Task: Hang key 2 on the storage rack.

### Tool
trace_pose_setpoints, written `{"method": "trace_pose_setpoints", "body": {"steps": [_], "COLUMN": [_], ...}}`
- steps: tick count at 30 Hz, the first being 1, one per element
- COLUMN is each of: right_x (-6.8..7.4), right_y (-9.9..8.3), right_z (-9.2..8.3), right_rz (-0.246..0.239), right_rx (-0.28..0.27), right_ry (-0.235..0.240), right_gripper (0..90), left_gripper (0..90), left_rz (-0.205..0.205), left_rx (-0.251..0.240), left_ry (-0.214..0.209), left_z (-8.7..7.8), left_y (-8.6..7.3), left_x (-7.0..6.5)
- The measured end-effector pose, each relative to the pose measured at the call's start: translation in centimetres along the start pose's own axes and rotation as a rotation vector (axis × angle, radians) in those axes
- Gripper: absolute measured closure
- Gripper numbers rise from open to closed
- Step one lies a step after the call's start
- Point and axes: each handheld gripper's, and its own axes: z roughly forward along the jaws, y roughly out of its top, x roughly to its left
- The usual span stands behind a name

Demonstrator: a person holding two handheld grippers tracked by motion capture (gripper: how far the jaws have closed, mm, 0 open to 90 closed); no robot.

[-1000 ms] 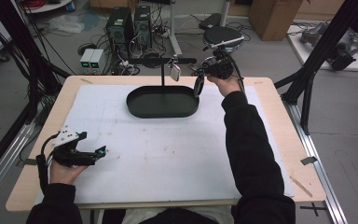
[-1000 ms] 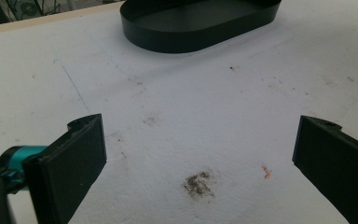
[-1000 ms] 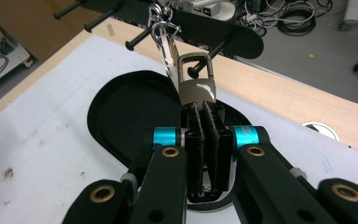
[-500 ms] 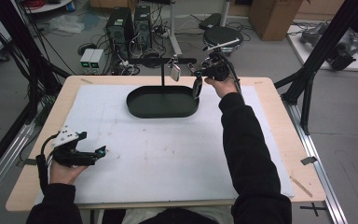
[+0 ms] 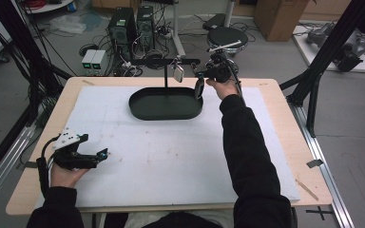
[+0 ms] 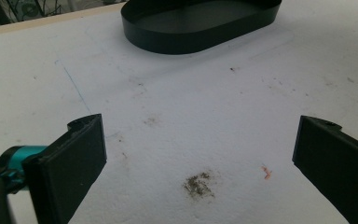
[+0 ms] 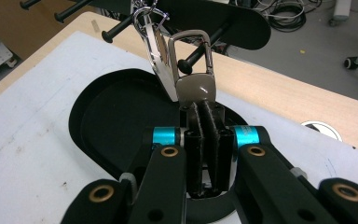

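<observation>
One key fob [image 7: 195, 88] clamped in right gripper [image 7: 204, 140], long axis pointing up at the rack peg [image 7: 200, 51] just beyond; left gripper [image 6: 196, 158] gapes empty, near-left.

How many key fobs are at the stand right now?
2: a light fob hanging from the stand's crossbar, and a taupe one clamped in the right claw beside the bar's end.

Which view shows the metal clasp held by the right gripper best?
The right gripper view: the clasp sits close up, above the shut jaws, near the stand's bar. The high view shows it small and dark beside the tray. The left gripper view looks elsewhere.
</observation>
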Motion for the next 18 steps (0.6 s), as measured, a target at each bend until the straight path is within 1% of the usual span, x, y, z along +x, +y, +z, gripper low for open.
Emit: {"method": "trace_pose_setpoints", "body": {"steps": [2,4,5,6,8,16,18], "right_x": [0.4,0.5,0.6,0.6,0.5,-0.6,-1.0], "right_y": [-0.1,-0.3,-0.3,-0.3,-0.3,-0.4,-0.5], "right_z": [0.1,0.3,0.5,0.6,0.7,1.3,1.5], "right_rz": [-0.011,-0.014,-0.019,-0.016,0.002,0.033,0.039], "right_rx": [0.000,0.006,0.005,-0.002,-0.009,-0.045,-0.060], "right_ry": [-0.012,-0.012,-0.027,-0.030,-0.021,0.002,0.017], "right_gripper": [86.9,86.9,86.8,86.8,86.8,86.6,86.2], "left_gripper": [3.2,3.2,3.2,3.1,3.2,3.2,3.2], "left_rz": [-0.001,-0.003,-0.002,-0.002,-0.002,-0.004,-0.003], "left_rx": [0.001,-0.001,0.000,0.000,-0.002,-0.004,-0.002], "left_ry": [0.001,-0.001,-0.001,-0.001,0.000,-0.001,-0.001], "left_z": [0.0,0.0,0.0,0.0,0.0,0.0,0.0], "left_y": [0.0,0.0,0.0,0.0,0.0,0.0,0.0], "left_x": [0.0,0.0,0.0,0.0,0.0,0.1,0.1]}}
